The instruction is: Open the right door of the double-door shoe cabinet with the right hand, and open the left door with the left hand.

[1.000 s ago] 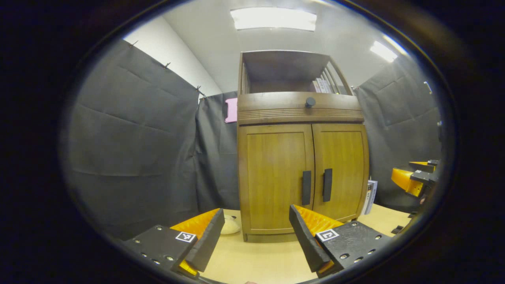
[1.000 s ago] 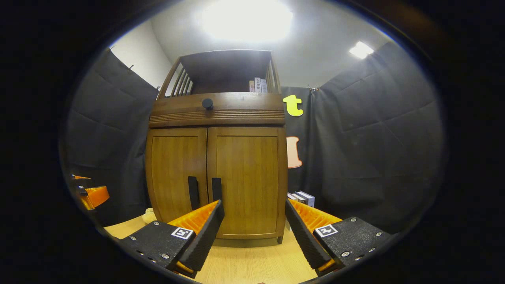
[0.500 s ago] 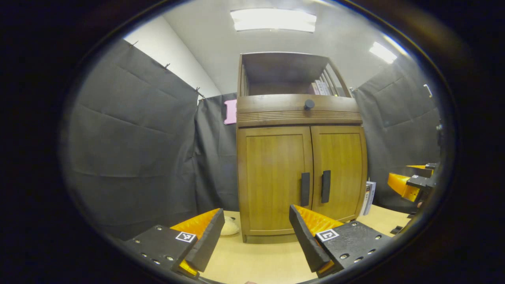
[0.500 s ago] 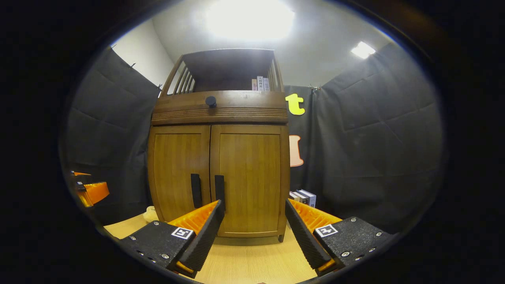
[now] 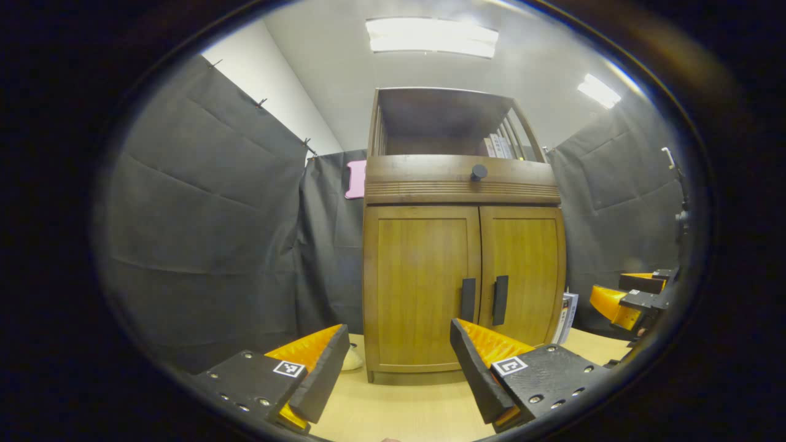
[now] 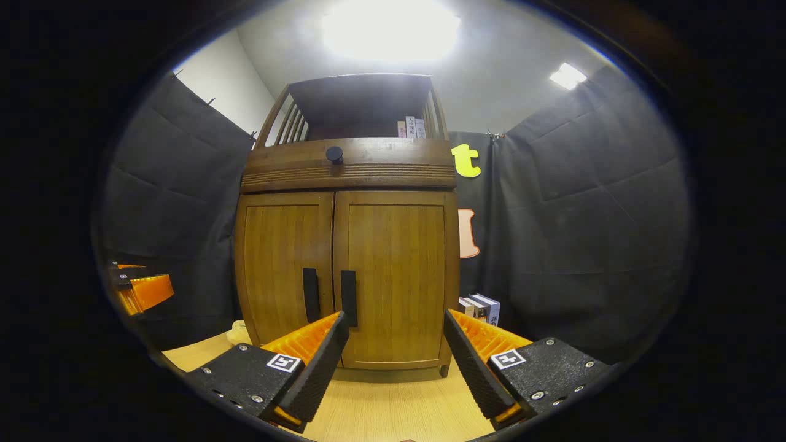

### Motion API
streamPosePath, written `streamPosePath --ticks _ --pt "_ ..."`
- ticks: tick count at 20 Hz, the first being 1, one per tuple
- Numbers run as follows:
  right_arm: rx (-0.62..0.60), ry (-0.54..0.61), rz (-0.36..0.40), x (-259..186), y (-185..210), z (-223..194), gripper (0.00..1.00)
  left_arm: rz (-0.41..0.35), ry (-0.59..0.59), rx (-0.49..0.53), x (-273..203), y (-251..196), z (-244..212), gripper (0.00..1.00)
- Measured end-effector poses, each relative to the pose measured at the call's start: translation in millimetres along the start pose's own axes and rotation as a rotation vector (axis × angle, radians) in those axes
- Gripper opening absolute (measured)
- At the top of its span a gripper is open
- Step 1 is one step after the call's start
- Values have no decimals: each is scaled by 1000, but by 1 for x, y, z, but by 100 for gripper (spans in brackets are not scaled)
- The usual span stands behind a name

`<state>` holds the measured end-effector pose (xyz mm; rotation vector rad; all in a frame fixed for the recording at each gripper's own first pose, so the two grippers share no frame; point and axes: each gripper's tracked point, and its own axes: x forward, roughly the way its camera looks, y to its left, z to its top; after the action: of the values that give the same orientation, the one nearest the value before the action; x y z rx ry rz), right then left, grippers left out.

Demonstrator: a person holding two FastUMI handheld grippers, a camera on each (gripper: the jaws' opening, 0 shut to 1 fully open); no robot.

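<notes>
Wooden shoe cabinet [image 5: 424, 344] in the middle of both views, standing on a pale table [image 6: 393, 411]. A little bigger in the right gripper view than a second ago, and slid a bit to the right. Lower in the left gripper view than before. So, most likely, both hands moving in toward it.

Left door [image 5: 420, 276] and right door [image 5: 525, 258] both shut tight, side by side, with no gap. Nothing opened yet.

Right gripper [image 6: 396, 319] at the bottom of its own view, jaws wide apart, nothing between them. Same for the left gripper [image 5: 399, 331]: wide apart and holding nothing. Both still short of the cabinet, not touching it.

Right handle [image 6: 349, 298], a dark upright bar, now closer to the gap between the right fingers, low and left of centre. Left handle [image 5: 468, 300] just above the tip of one left finger, low and right of centre. Next, probably, a reach for the right handle first, then a pull.
</notes>
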<state>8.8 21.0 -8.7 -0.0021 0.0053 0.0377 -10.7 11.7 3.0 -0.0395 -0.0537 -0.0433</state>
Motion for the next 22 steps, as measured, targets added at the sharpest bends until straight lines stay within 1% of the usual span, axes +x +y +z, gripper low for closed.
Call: streamPosePath --ticks 4,7,8,9,10,11,12,13,14,15,16,18,19,22 --pt "38 -18 15 23 11 12 96 -8 20 -7 5 0 -4 100" --pt "34 -37 21 49 18 21 96 -5 31 -6 8 0 -5 100" --pt "33 -36 24 59 20 22 96 -3 33 -1 8 0 -4 88" --pt "38 -36 24 69 22 25 96 2 34 5 9 0 -4 88" --pt "48 -40 27 78 25 27 93 8 33 10 9 -1 -3 87" --pt "55 -43 26 88 28 29 93 17 32 11 7 -1 -2 87" --pt "60 -43 27 96 29 29 96 25 33 12 7 -1 -1 100" --pt "63 -43 32 104 33 29 96 35 36 10 7 -1 -3 100" --pt "63 -41 43 112 38 28 96 44 40 10 8 -1 -3 94" --pt "62 -39 53 118 40 26 96 53 41 12 7 0 -3 94" --pt "60 -36 58 124 42 24 93 63 41 16 7 0 -2 94" --pt "64 -29 71 141 46 22 93 84 39 20 6 -1 -1 94" --pt "70 -22 79 149 48 19 96 94 38 19 6 -1 -2 94" --pt "80 0 103 171 58 8 96 125 38 16 6 2 0 94"
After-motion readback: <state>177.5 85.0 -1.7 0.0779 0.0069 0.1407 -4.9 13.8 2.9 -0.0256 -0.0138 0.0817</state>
